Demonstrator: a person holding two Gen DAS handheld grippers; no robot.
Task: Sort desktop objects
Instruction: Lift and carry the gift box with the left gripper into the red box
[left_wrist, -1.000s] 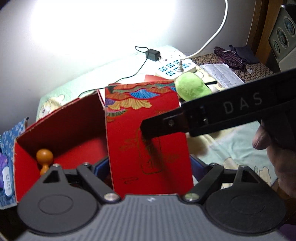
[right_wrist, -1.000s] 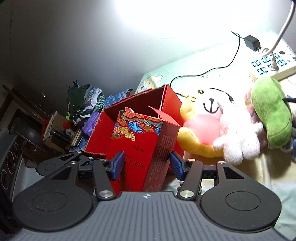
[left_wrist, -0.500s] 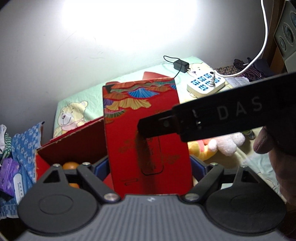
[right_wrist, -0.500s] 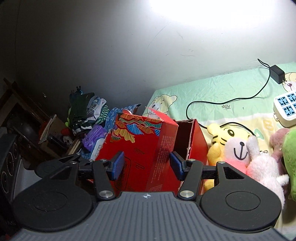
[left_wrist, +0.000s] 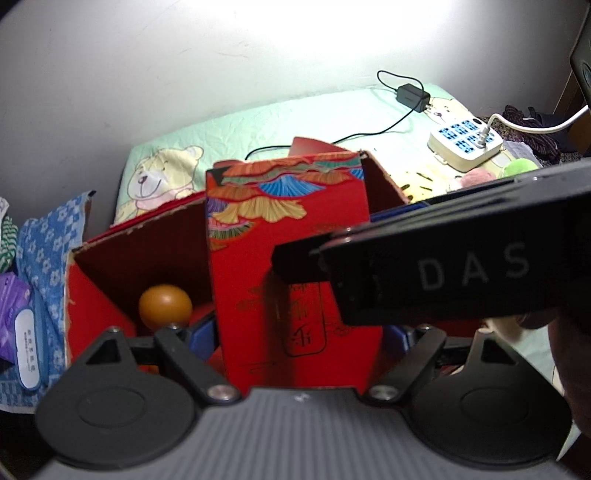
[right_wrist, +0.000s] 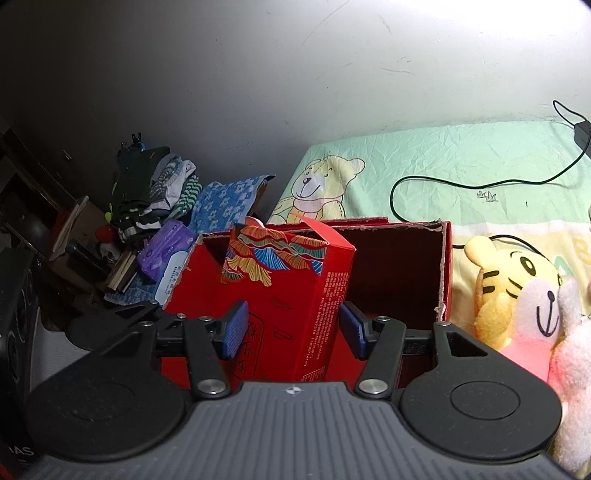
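I hold one tall red carton (left_wrist: 291, 280) with both grippers at once. Its long axis stands upright.

Left to right in the left view: the open red bin (left_wrist: 92, 306) with an orange ball (left_wrist: 165, 305) on its floor, then the carton, then the right gripper's black body crossing in front.

Left gripper (left_wrist: 299, 343): the jaws are spread wide and seem to pinch the carton across its broad decorated face, one pad at each side edge.

Right gripper (right_wrist: 291, 328): the jaws pinch the same carton across its corner, blue pads (right_wrist: 236, 325) on the front face and the text-printed side.

The carton sits directly ahead of both sets of jaws and hangs over the bin (right_wrist: 406, 266), near its left wall. The bin's right half looks empty, by my reading.

Deciding relation: carton base above bin opening. I judge the next move to be a straight descent, both hands level to keep the carton upright.
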